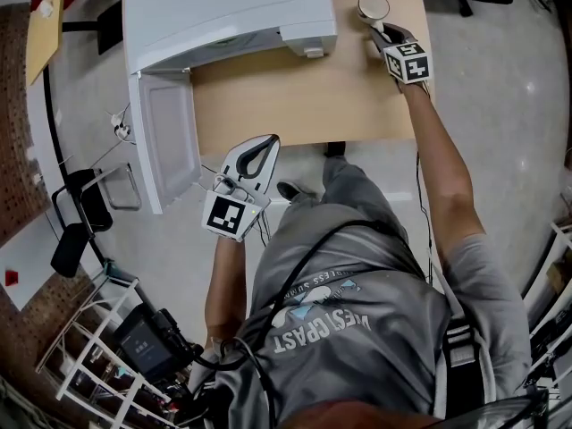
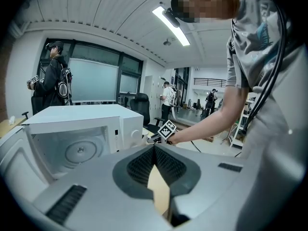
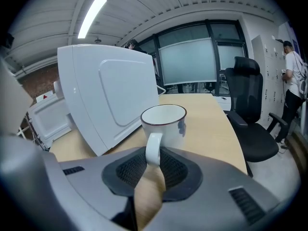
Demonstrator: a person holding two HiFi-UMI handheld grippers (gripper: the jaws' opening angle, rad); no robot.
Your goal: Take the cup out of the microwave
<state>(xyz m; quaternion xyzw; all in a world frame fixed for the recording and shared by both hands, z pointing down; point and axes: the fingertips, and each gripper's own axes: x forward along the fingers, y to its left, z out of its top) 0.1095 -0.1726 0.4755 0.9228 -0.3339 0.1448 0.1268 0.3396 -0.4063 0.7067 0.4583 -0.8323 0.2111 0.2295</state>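
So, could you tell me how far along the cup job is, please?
Done: the cup is out, over the table beside the microwave, whose door hangs open. In hand: the right gripper grips its handle. Left: release it, perhaps shut the door; the left gripper is shut and empty.

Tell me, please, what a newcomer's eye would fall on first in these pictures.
The white cup draws the eye first, at the wooden table's far end, right of the microwave, with the right gripper shut on its handle. Next comes the microwave's door, swung wide open past the table's left edge.
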